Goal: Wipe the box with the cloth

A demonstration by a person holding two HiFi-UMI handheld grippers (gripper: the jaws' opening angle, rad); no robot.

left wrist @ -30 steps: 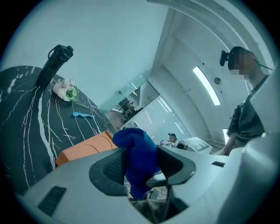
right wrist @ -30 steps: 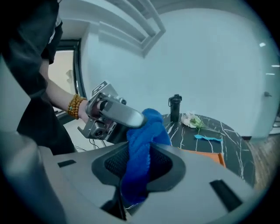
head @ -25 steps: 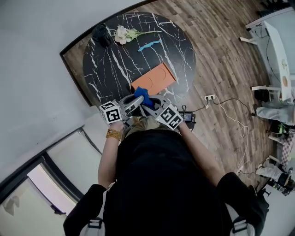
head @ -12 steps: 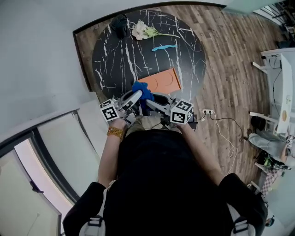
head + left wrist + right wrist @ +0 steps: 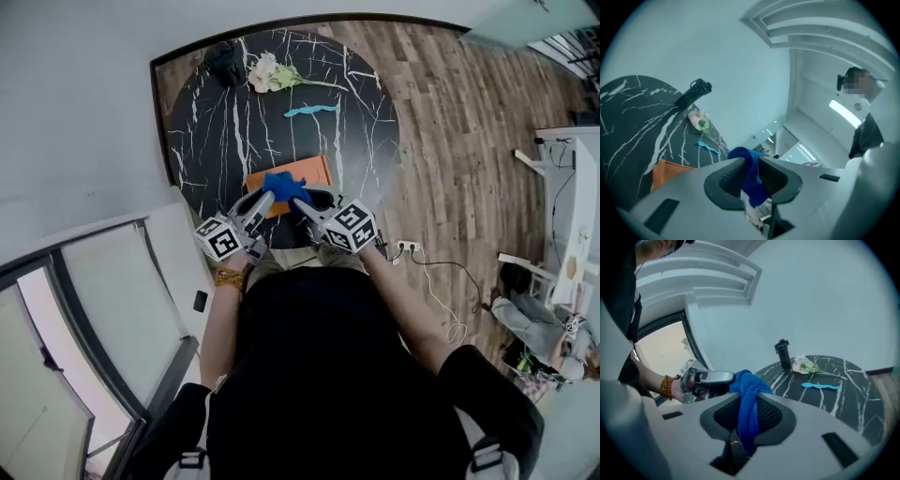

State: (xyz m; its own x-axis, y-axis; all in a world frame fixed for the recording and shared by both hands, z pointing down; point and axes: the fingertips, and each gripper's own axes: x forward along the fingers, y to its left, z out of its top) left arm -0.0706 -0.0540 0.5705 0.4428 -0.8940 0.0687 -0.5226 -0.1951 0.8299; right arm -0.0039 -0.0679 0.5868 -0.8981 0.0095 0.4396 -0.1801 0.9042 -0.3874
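An orange box (image 5: pixel 316 172) lies flat near the front of the round black marble table (image 5: pixel 211 131); it also shows low at the left of the left gripper view (image 5: pixel 665 171). A blue cloth (image 5: pixel 284 185) hangs bunched over the box's near left part, held from both sides. My left gripper (image 5: pixel 267 198) has the cloth (image 5: pixel 753 187) pinched between its pads, and its jaws (image 5: pixel 749 171) are opening slightly. My right gripper (image 5: pixel 298 202) has closed on the cloth's other end (image 5: pixel 747 385), which drapes down between its pads (image 5: pixel 749 412).
At the table's far side stand a black bottle (image 5: pixel 223 56), a bunch of pale flowers (image 5: pixel 265 71) and a small light blue object (image 5: pixel 309 111). A power strip and cables (image 5: pixel 409 247) lie on the wooden floor to the right. A wall and a window are at the left.
Both grippers have carried the blue cloth forward from the table's near edge to above the box. The right jaws have closed on the cloth.
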